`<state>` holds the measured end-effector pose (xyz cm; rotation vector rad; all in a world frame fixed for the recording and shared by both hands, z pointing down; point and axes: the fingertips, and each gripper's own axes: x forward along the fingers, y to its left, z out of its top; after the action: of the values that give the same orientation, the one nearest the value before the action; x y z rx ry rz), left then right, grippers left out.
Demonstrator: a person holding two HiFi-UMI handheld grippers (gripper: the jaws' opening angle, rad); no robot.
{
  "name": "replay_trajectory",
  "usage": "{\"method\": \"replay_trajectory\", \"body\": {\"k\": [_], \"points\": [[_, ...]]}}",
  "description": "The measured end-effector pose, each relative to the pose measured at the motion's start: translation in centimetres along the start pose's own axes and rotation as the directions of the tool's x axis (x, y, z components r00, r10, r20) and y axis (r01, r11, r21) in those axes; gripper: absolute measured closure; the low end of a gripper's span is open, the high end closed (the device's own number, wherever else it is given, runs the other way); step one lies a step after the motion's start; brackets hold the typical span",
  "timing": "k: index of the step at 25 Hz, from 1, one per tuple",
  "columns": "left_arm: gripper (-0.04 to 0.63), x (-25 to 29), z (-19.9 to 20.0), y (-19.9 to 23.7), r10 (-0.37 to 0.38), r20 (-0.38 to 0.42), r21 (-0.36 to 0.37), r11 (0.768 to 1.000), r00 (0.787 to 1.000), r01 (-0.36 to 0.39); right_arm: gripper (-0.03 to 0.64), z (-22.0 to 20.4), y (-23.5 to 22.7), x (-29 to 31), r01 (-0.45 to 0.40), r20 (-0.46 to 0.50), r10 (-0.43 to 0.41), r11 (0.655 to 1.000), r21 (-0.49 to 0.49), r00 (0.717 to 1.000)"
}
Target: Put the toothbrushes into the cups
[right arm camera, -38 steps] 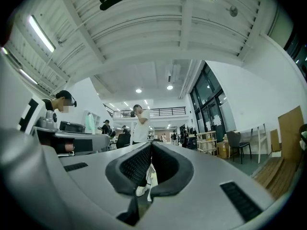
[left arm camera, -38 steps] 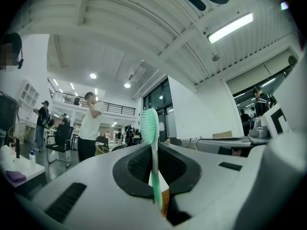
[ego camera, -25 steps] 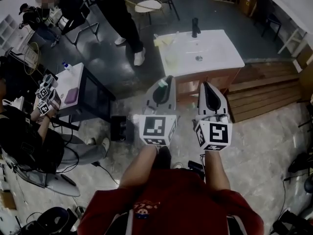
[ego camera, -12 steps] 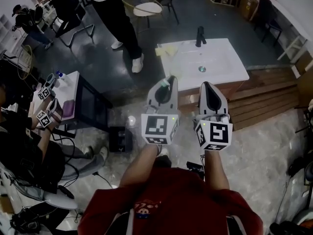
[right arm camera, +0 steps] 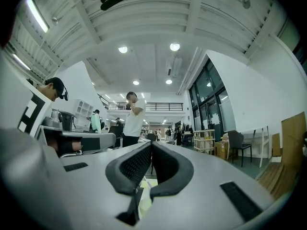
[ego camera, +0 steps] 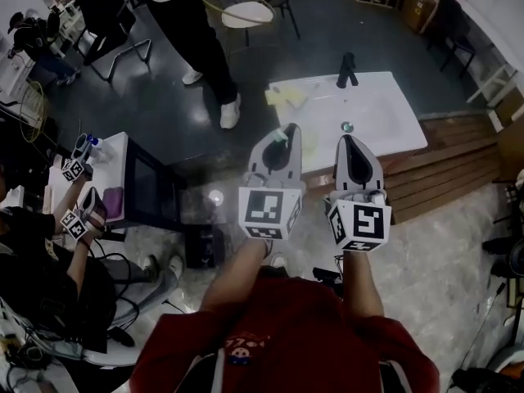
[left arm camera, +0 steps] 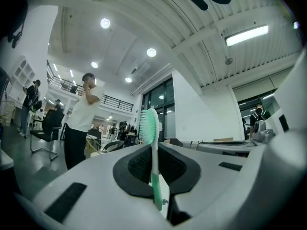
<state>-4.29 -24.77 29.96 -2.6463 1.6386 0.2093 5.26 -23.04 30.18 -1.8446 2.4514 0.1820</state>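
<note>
My left gripper (ego camera: 284, 134) is shut on a green and white toothbrush (ego camera: 282, 135). In the left gripper view the toothbrush (left arm camera: 154, 166) stands upright between the black pads, bristle head up, and my left gripper (left arm camera: 156, 150) points about level. My right gripper (ego camera: 348, 142) hangs beside it, shut with nothing between its pads; in the right gripper view its (right arm camera: 150, 150) pads meet at the tips. Both point at a white sink counter (ego camera: 385, 117) with a black faucet (ego camera: 348, 70). Pale yellow items (ego camera: 285, 98) lie at the counter's left end; no cup is clear.
A standing person (ego camera: 192, 31) is beyond the counter's left. A black cabinet (ego camera: 151, 182) and a seated person's hand with other grippers (ego camera: 79, 223) are at the left. A wooden step platform (ego camera: 446, 158) lies to the right, and a round table (ego camera: 246, 11) further back.
Both grippers have been carried forward together; the sink counter now lies closer and further right in the head view. The toothbrush stays gripped.
</note>
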Motion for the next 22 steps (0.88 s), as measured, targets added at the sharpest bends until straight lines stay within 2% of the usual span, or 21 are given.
{"method": "replay_trajectory", "body": {"k": [12,22], "points": [[0.565,4.6,-2.8,2.1,-0.045,-0.028,-0.035,0.998,0.999,0.044,0.588,-2.4,-1.7,3.8,0.057,-0.034,-0.057,0.998,-0.006,0.998],[0.565,8.6,-6.7,2.1,-0.001,-0.090,-0.032,0.999,0.996,-0.002,0.588,-5.8,-4.9,7.2,0.018,-0.072,-0.015,0.999,0.032,0.997]]}}
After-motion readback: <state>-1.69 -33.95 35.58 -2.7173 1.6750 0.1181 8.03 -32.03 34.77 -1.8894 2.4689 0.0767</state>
